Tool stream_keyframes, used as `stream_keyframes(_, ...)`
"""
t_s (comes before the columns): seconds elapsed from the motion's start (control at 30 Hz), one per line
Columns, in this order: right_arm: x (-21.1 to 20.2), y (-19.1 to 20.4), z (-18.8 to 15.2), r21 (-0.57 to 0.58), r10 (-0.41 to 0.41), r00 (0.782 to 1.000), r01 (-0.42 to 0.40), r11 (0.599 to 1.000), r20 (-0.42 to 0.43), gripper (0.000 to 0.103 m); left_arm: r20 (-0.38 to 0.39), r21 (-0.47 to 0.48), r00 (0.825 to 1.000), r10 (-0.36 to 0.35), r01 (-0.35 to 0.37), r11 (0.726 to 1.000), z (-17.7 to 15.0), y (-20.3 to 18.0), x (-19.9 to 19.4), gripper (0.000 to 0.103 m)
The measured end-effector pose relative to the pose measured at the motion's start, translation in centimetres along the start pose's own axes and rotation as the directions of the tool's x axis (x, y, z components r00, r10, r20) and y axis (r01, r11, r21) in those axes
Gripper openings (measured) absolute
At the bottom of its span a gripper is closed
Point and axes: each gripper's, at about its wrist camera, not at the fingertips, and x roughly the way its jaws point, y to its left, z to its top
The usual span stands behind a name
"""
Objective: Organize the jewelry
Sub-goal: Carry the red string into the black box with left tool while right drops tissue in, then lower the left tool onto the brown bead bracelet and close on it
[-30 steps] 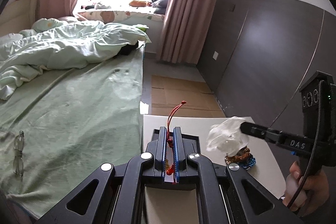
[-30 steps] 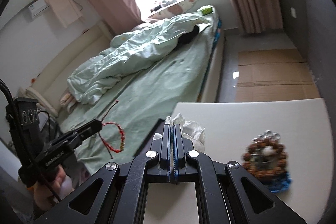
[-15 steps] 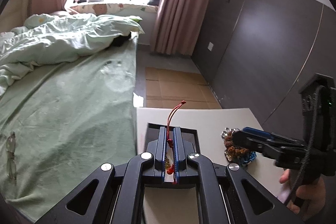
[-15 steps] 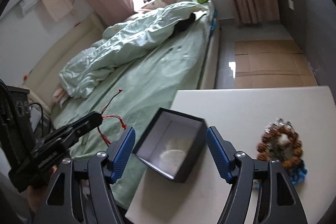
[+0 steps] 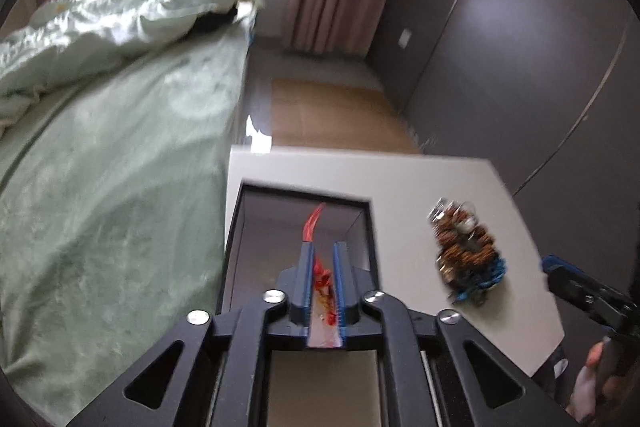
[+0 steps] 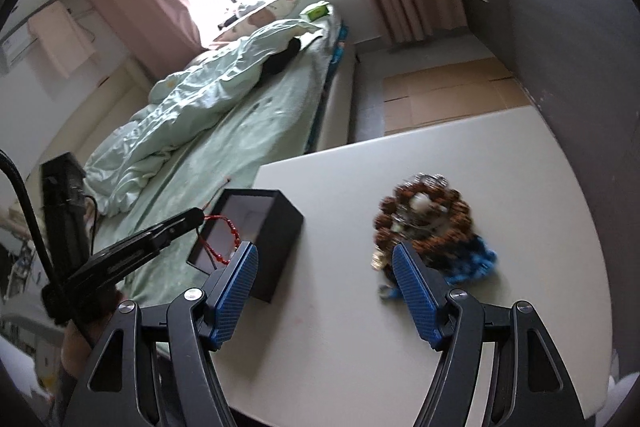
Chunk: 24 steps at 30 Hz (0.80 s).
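Your left gripper (image 5: 323,259) hangs over the open black box (image 5: 236,227), pointing down into it. Its jaws are opening: a narrow gap shows between the blue pads (image 5: 306,279), and the red string bracelet (image 5: 322,279) sits in that gap, blurred, with its cord tail poking out past the fingertips toward the box's far wall. Whether the pads still press on the cord cannot be told from either view.

From your right wrist camera, that left gripper (image 6: 196,217) reaches in from the left; the red string bracelet (image 6: 226,239) dangles from its tip over the box mouth, beads looping down in front of the near rim of the black box (image 6: 280,247).

Your right gripper (image 6: 324,263) has its jaws spread wide, nothing between them but bare white table (image 6: 340,347). The black box lies just beyond its left finger. The jewelry pile (image 6: 424,223), brown beads on something blue, lies just beyond its right finger, whose tip overlaps the pile's near edge in view; contact unclear.

From the left wrist view the jewelry pile (image 5: 464,251) sits to the right of your left gripper, apart from the box, on the white table (image 5: 400,179).
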Motion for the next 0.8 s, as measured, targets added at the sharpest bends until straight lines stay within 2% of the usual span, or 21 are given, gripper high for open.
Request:
stream_keyframes(0.03,-0.1,-0.4,-0.3,0.006,-0.005,1.0,0.005,1.0,0.001,0.07,-0.006,-0.006,1.0,-0.001,0.001,1.0,-0.1,0.0,0.2,0.031)
stream_keyframes(0.07,-0.2,-0.8,-0.5,0.014,-0.012,1.0,0.012,1.0,0.001,0.07,0.0,-0.008,1.0,0.001,-0.001,1.0,-0.2,0.0,0.1,0.05)
stream_keyframes(0.1,-0.3,-1.2,-0.8,0.021,-0.016,1.0,0.016,1.0,0.0,0.07,0.019,-0.003,1.0,0.01,-0.01,1.0,-0.3,-0.3,-0.3,0.064)
stream_keyframes(0.13,-0.4,-1.6,-0.9,0.029,-0.017,1.0,0.017,0.999,-0.002,0.07,0.036,0.003,0.999,0.015,-0.015,1.0,-0.4,-0.5,-0.7,0.067)
stream_keyframes(0.5,-1.9,-4.4,-2.1,0.071,-0.044,0.999,0.043,0.997,0.01,0.071,0.071,0.092,0.996,-0.053,0.046,0.995,-0.5,-5.0,-2.0,0.068)
stream_keyframes(0.57,-2.4,-4.9,-2.2,0.077,-0.076,0.997,0.074,0.994,0.011,0.08,0.072,0.111,0.995,-0.065,0.057,0.992,-0.6,-6.0,-2.1,0.068)
stream_keyframes(0.6,-2.6,-5.1,-2.3,0.083,-0.088,0.996,0.086,0.993,0.018,0.089,0.071,0.122,0.995,-0.074,0.065,0.99,-0.6,-6.6,-2.1,0.068)
stream_keyframes(0.73,-3.7,-6.6,-2.6,0.123,-0.11,0.993,0.105,0.987,0.033,0.094,0.066,0.151,0.994,-0.089,0.078,0.985,-0.9,-8.5,-1.9,0.069)
stream_keyframes(0.8,-4.0,-7.5,-2.8,0.138,-0.122,0.992,0.116,0.984,0.035,0.094,0.067,0.159,0.993,-0.095,0.083,0.984,-1.0,-9.3,-1.7,0.083)
